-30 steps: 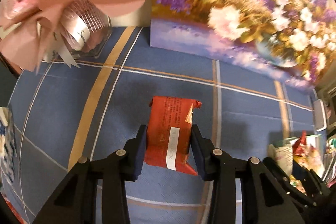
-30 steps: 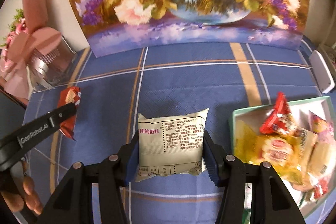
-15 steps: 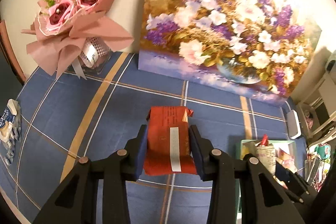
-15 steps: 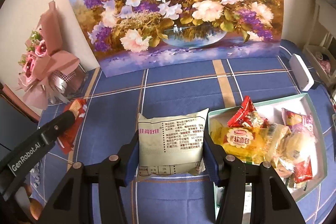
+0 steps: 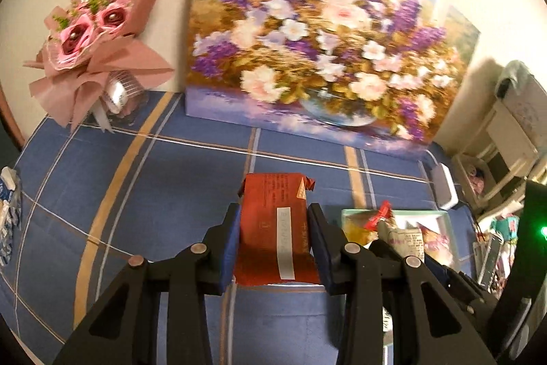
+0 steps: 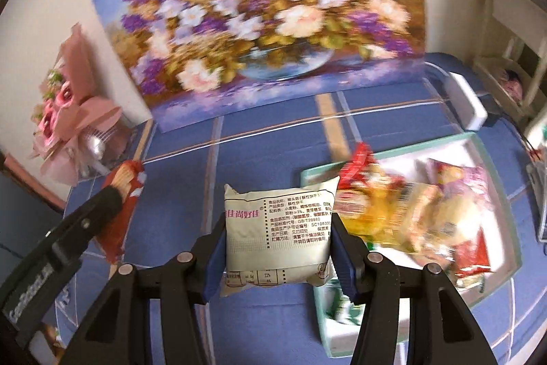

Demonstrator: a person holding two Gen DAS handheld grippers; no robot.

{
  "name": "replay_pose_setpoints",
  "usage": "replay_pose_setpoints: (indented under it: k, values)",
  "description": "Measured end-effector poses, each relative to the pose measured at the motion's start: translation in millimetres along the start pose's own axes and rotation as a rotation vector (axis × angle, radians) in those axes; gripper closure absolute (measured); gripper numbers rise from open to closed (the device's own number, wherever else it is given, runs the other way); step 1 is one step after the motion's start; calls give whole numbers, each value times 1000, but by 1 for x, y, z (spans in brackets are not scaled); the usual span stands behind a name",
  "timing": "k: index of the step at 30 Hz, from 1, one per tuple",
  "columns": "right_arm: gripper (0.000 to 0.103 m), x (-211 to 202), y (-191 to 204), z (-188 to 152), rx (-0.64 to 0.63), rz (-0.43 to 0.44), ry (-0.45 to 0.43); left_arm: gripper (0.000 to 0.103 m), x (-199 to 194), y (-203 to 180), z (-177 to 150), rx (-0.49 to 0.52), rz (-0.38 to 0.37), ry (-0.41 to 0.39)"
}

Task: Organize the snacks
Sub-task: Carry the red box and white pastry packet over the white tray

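Both packets are in the air beside the box (image 6: 497, 257); left claw (image 5: 273, 240) pinches the red packet (image 5: 273, 228), right claw (image 6: 277, 248) the pale packet (image 6: 277, 228); box half-full, these two still to drop in.

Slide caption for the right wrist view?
Right tongs grip a cream printed snack packet beside the snack-filled white tray on blue checked cloth.

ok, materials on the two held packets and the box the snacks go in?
Red packet: looks like glossy plastic film, with a crimped end and a pale strip.
Cream packet: likely matte plastic film, puffed like a pillow, printed text.
Box: probably card or thin plastic; stiff pale-green rim, white inside; blur leaves it open.
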State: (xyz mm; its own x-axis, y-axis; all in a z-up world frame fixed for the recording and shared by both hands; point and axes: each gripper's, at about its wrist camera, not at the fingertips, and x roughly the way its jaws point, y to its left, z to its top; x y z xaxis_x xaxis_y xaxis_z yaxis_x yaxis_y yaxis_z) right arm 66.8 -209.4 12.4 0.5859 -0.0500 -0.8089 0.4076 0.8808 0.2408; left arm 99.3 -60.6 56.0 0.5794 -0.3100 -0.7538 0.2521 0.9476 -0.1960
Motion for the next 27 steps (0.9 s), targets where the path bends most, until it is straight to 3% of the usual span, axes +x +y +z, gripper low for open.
replay_pose_setpoints:
  k: [13, 27]
  values:
    - [46, -33, -113, 12, 225, -148, -39, 63, 11, -86, -32, 186, -108, 54]
    - [45, -28, -132, -2, 215, -172, 23, 62, 47, -130, -66, 277, -157, 188]
